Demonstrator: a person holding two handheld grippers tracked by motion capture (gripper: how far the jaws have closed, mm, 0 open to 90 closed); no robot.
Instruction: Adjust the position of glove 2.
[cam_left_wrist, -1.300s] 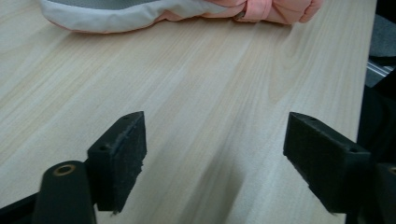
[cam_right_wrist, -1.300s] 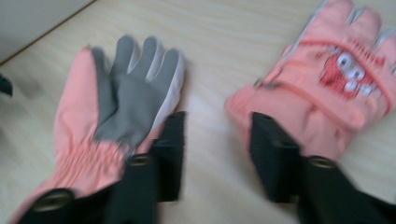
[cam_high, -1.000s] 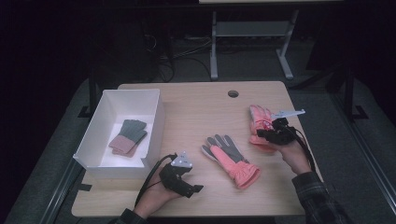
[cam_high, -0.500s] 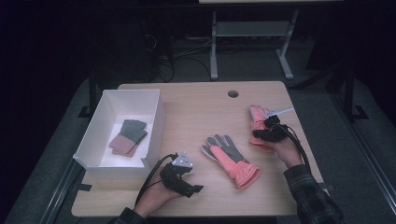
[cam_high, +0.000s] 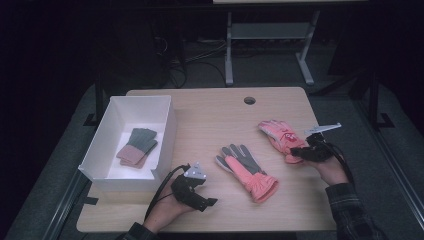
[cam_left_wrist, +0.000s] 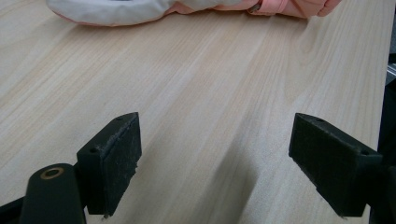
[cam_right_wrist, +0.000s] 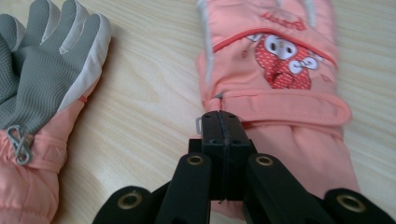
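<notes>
Two pink gloves lie on the wooden table (cam_high: 210, 115). One glove (cam_high: 246, 170) is palm up in the middle, with a grey palm (cam_right_wrist: 32, 70). The other glove (cam_high: 278, 134), bearing a cartoon patch (cam_right_wrist: 280, 60), lies back up at the right. My right gripper (cam_high: 296, 150) sits at this glove's cuff, and in the right gripper view its jaws (cam_right_wrist: 222, 119) are pressed together on the cuff's edge beside a small metal ring. My left gripper (cam_high: 202, 199) rests near the front edge, open (cam_left_wrist: 215, 154), with bare wood between its fingers and the middle glove's cuff (cam_left_wrist: 196, 7) beyond.
A white box (cam_high: 165, 135) stands at the left of the table with a folded grey and pink pair of gloves (cam_high: 137, 146) inside. A round cable hole (cam_high: 249, 100) is near the far edge. Dark floor and a metal stand lie behind.
My right hand moved in over the cartoon glove's cuff, then drew slightly back toward the front right. The left gripper and the middle glove stayed where they were.
</notes>
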